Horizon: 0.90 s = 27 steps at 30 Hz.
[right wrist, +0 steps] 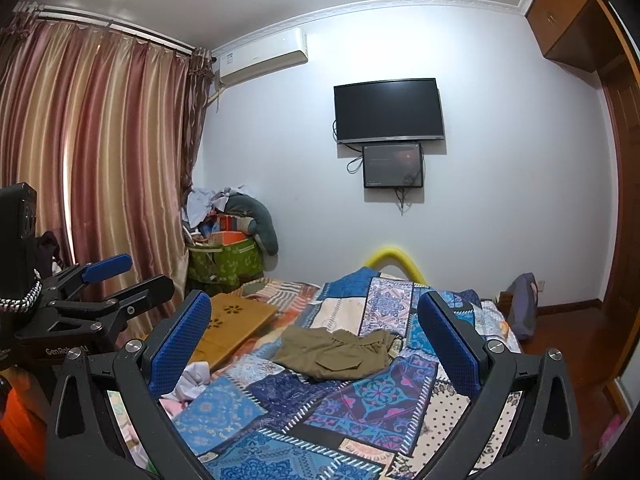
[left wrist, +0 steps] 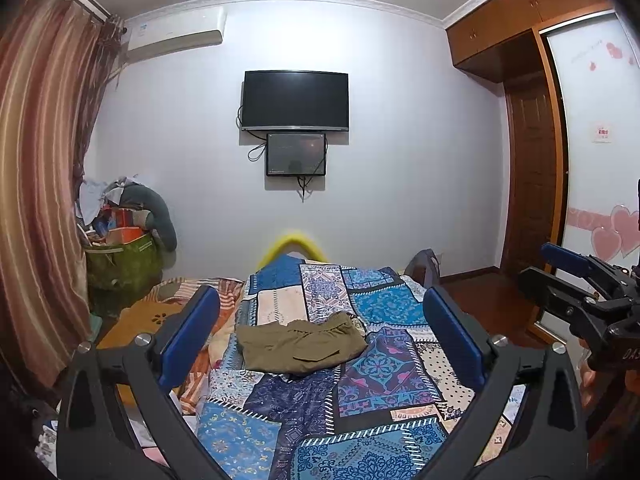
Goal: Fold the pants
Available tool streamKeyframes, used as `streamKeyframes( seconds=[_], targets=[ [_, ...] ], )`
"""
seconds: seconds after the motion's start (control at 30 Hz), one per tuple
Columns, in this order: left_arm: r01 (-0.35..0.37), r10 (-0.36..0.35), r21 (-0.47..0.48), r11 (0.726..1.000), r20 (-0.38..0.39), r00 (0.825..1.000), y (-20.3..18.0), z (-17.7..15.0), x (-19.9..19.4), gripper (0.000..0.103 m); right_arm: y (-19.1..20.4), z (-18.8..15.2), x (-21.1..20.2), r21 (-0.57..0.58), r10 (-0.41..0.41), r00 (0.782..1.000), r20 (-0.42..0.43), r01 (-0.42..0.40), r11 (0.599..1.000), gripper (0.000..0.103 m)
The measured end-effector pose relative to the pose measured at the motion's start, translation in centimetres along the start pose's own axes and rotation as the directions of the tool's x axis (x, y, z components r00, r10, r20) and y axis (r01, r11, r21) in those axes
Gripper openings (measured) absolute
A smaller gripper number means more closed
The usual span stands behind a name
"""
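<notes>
Olive pants [left wrist: 301,345] lie in a compact, seemingly folded bundle on the patchwork quilt [left wrist: 384,392], well ahead of both tools. Left gripper [left wrist: 320,336] and right gripper [right wrist: 316,340] hang wide open, holding nothing. Risk: pinching only the top layer, or quilt with it, would undo the fold.

Patchwork quilt [left wrist: 360,396], wall television [left wrist: 295,100], striped curtain [right wrist: 92,152].
</notes>
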<state>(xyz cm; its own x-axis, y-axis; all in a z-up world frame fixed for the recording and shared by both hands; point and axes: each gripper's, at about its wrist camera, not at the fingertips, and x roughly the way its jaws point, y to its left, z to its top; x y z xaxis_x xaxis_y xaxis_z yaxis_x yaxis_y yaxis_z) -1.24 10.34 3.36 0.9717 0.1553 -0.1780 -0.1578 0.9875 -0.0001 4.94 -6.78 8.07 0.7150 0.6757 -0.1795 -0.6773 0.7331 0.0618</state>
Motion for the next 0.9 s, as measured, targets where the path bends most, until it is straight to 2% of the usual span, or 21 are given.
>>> streamKeyframes(
  seconds=[0.9],
  targets=[
    [0.033,-0.033,-0.008,0.999,0.000,0.999,-0.35,0.04,-0.04,0.103,-0.06,0.34,-0.25,0.006,-0.010,1.000,0.003,0.010,1.000,0.103]
  ],
)
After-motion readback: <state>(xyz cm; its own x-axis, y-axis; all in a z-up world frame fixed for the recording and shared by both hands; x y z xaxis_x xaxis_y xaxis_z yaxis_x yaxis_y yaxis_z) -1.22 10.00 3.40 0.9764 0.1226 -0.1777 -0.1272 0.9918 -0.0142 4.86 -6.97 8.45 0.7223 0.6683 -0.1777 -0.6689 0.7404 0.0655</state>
